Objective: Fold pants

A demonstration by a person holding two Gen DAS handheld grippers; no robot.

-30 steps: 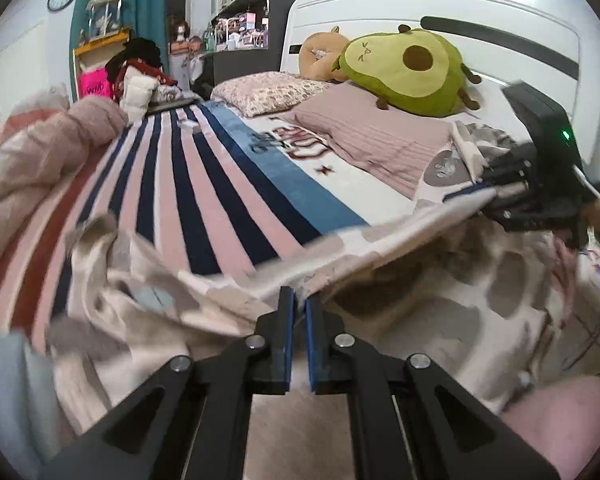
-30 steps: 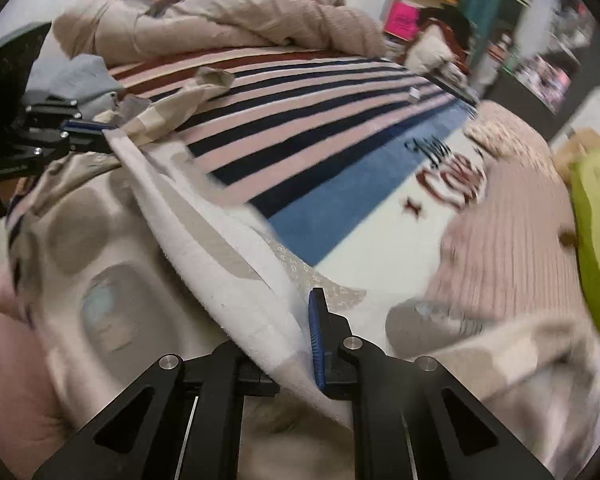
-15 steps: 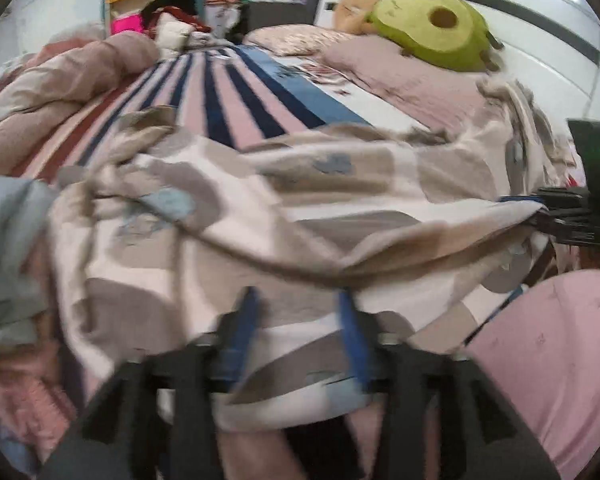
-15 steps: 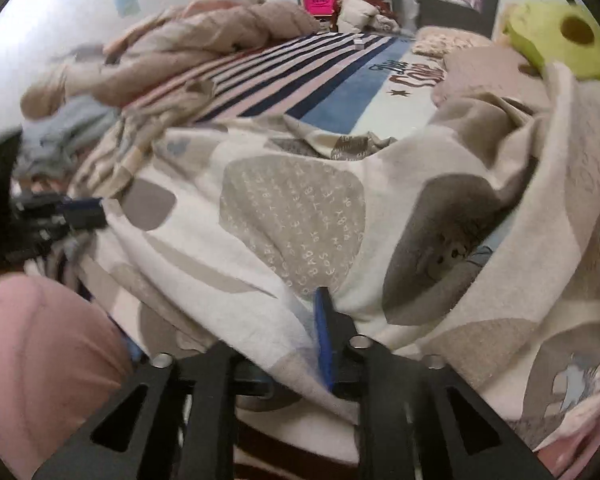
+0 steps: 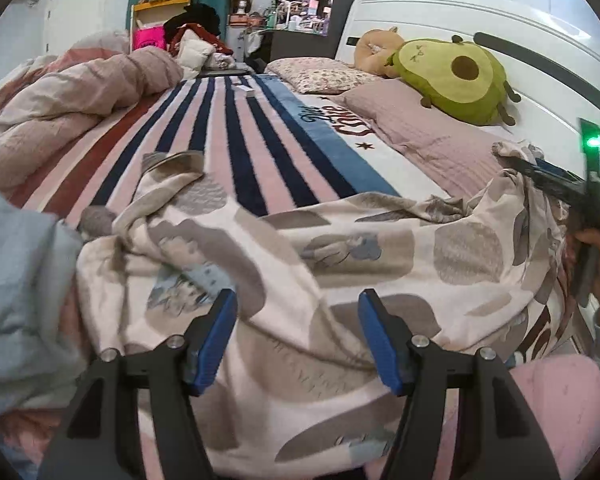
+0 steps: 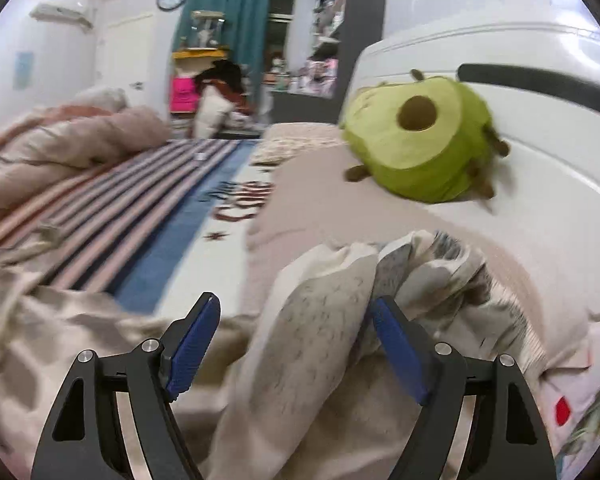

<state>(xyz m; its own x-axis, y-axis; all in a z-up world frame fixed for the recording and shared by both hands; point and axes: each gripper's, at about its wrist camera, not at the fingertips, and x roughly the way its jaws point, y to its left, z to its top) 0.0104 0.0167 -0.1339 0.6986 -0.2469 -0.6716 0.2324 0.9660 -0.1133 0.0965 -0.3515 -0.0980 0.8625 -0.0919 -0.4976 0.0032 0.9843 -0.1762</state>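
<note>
Left wrist view: pants spread on the bed.
Left gripper and right gripper jaws opening wide, fabric lying loose between them.

Beige grey-patched pants, seemingly cartoon-printed

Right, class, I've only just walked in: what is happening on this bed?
A person is folding patterned pants spread over the striped blanket. The left hand-held gripper and the right hand-held gripper are both opening. Cloth lies between each pair of fingers, but nothing is pinched, so the pants have been let go. They are still rumpled, with one end bunched near the pillow.
</note>
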